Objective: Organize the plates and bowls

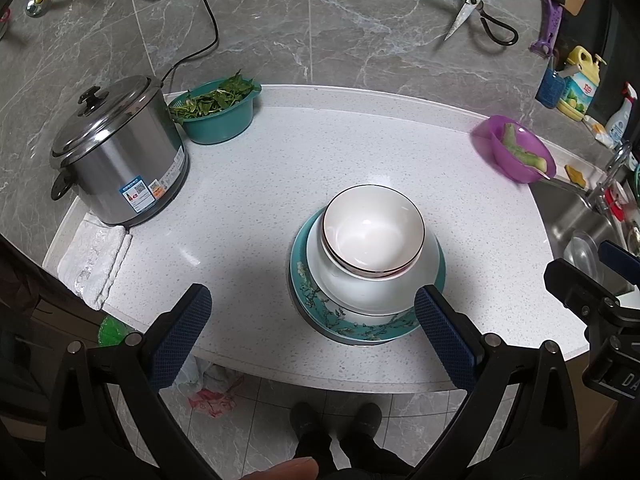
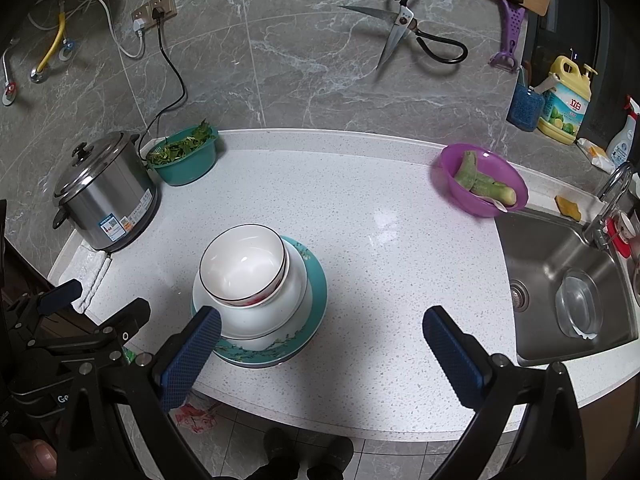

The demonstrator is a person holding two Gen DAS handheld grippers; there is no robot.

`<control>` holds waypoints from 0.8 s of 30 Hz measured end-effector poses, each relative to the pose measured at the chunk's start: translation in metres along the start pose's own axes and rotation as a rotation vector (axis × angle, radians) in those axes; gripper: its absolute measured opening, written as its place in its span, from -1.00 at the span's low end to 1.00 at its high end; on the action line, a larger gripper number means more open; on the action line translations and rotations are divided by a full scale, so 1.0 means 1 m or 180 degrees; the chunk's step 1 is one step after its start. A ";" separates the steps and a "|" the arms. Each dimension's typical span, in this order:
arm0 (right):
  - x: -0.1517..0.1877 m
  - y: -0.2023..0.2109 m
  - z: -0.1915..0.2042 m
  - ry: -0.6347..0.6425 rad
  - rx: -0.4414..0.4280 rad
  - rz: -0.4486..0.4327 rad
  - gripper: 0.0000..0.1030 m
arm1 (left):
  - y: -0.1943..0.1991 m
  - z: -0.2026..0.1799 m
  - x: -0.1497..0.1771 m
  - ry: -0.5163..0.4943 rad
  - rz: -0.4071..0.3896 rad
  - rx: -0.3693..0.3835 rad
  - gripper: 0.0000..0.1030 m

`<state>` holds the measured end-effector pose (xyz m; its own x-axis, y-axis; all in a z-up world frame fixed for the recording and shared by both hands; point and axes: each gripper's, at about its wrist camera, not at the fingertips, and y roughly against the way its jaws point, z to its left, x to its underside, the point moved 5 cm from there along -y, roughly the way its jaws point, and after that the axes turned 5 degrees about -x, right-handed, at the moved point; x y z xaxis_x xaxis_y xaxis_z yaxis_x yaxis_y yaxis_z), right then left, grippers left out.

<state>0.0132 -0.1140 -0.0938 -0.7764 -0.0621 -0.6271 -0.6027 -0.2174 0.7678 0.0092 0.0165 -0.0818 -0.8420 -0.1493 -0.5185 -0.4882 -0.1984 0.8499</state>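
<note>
A stack stands on the white counter near its front edge: a teal flowered plate [image 1: 320, 300] [image 2: 312, 280] at the bottom, a large white bowl [image 1: 372, 284] [image 2: 256, 312] on it, and white bowls with a dark rim [image 1: 374, 232] [image 2: 242, 262] nested on top. My left gripper [image 1: 312, 320] is open and empty, held above the front edge just left of the stack. My right gripper [image 2: 322, 332] is open and empty, just right of the stack. Each gripper also shows at the edge of the other's view.
A steel cooker [image 1: 116, 152] and a teal basin of greens [image 1: 216, 110] stand at the back left. A purple bowl with peeled vegetables [image 2: 482, 180] sits by the steel sink [image 2: 560, 280], which holds a glass bowl [image 2: 578, 304]. A folded cloth [image 1: 94, 256] lies at the left edge.
</note>
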 end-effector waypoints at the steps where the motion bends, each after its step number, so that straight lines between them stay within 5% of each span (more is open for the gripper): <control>1: 0.000 0.000 0.000 0.0002 0.0001 -0.0001 1.00 | -0.001 0.000 0.000 -0.0001 0.0000 0.0002 1.00; 24: -0.002 -0.004 -0.005 0.0017 -0.0005 0.0015 1.00 | -0.008 -0.001 -0.004 -0.0029 0.0009 0.0021 1.00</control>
<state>0.0179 -0.1179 -0.0959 -0.7782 -0.0684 -0.6243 -0.5989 -0.2186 0.7704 0.0169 0.0174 -0.0865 -0.8454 -0.1410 -0.5152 -0.4873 -0.1917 0.8519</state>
